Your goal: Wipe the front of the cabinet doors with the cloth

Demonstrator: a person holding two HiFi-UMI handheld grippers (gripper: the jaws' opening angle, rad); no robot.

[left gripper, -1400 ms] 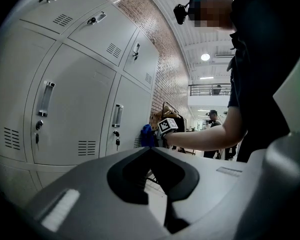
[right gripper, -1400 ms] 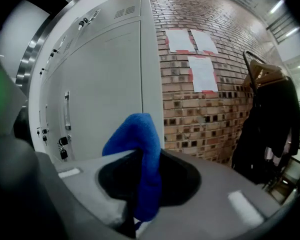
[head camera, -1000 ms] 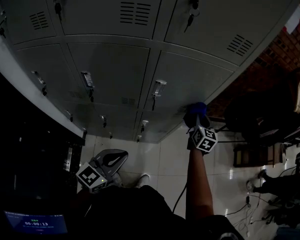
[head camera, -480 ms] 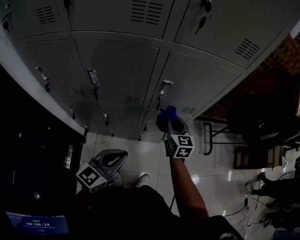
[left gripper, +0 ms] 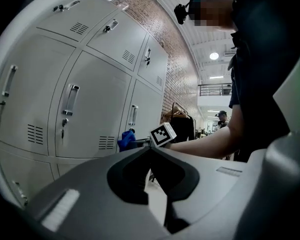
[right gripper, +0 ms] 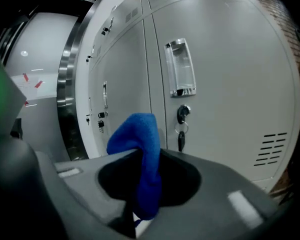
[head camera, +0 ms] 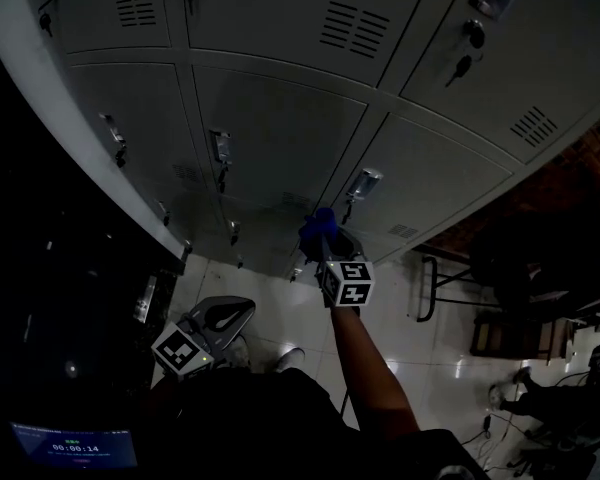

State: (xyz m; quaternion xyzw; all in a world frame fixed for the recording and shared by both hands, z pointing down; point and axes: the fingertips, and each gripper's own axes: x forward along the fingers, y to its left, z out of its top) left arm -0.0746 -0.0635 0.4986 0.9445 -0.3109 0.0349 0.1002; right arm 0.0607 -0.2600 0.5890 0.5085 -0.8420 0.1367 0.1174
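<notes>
The grey cabinet doors (head camera: pixel 280 138) fill the upper head view, each with a handle and a lock. My right gripper (head camera: pixel 318 234) is shut on a blue cloth (head camera: pixel 318 226) and holds it against a lower door near its handle (head camera: pixel 358 186). In the right gripper view the blue cloth (right gripper: pixel 142 159) hangs folded between the jaws, with a handle (right gripper: pixel 180 68) and a lock with key (right gripper: pixel 182 116) just beyond. My left gripper (head camera: pixel 225 318) is low by my body, jaws together, nothing in them. The left gripper view shows the cloth (left gripper: pixel 126 139) at the door from the side.
A dark metal door frame (right gripper: pixel 72 84) borders the cabinet on the left. A white tiled floor (head camera: pixel 280 318) lies below. A folding table (head camera: pixel 450 268) and chairs stand at the right beside a brick wall. A small screen (head camera: pixel 72 446) glows at bottom left.
My right gripper swept the cloth leftward along the lower doors, from the right column to the middle. The head view also shifted down and left. The left gripper stayed put.
</notes>
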